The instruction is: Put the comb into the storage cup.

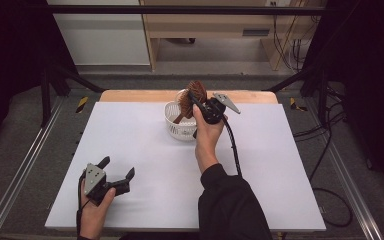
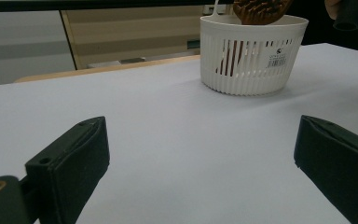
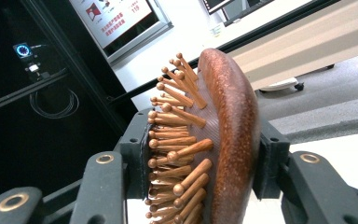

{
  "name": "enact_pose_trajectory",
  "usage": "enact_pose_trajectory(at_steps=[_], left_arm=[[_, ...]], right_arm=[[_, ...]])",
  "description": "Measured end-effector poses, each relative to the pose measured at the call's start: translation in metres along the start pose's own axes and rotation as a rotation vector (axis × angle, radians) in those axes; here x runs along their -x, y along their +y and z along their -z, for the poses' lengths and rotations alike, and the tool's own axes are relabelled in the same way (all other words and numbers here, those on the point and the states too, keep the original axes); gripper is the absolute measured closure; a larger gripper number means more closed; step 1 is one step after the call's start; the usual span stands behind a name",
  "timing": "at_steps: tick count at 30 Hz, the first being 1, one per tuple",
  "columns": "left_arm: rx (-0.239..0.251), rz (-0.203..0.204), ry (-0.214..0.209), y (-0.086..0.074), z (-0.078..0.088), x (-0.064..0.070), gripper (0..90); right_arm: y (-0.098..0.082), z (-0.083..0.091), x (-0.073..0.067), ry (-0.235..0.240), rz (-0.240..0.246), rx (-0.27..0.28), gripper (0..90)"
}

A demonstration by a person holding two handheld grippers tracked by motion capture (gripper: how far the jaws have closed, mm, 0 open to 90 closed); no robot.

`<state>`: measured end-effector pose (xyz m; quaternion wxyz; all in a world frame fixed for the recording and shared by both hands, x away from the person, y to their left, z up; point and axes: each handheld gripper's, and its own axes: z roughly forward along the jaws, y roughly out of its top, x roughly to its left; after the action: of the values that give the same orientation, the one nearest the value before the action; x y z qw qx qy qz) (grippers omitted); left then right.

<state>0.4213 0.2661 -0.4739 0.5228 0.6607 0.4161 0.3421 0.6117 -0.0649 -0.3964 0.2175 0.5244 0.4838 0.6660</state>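
— Hairbrush (image 1: pixel 192 95) first: where do we have it?

— We have the wooden hairbrush clamped in our right claw (image 1: pixel 196 100), raised above the white basket (image 1: pixel 177 131) that stands on the tabletop (image 1: pixel 145 150), a little way in from the middle of its far edge. From the right claw's own view, one jaw presses on the smooth brown back of the head and the other on the side with the round-tipped wooden pins, so the head (image 3: pixel 214 140) sits squarely between them.

— Is the brush inside the basket?

— Partly. From the high view the handle slants down past the rim into the basket, while the head stays up in our claw. Through the slots in the basket's wall (image 2: pixel 251 60) we see a reddish-brown shape inside, in line with that handle; we cannot tell whether it touches the bottom.

— Anything else in the basket?

— We cannot make out more; the slotted wall and the rim hide most of the inside. A small printed label sits on the wall's outside.

— And our left claw?

— Our left claw (image 1: pixel 117 169) rests near the tabletop's near left corner, well apart from the basket, jaws spread wide with bare tabletop between them.
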Motion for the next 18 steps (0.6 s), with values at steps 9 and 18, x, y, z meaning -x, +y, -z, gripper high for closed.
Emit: enact_pose_trajectory(at_steps=[9,18], left_arm=[[-0.001,-0.002,0.000,0.0001,0.0001,0.0000,3.1],[0.004,0.002,0.002,0.0003,0.0005,-0.0001,3.2]], right_arm=[[0.0005,0.0005,0.0007,0.007,0.005,-0.006,50.0],[0.0013,0.0010,0.0002,0.009,0.021,-0.017,49.6]])
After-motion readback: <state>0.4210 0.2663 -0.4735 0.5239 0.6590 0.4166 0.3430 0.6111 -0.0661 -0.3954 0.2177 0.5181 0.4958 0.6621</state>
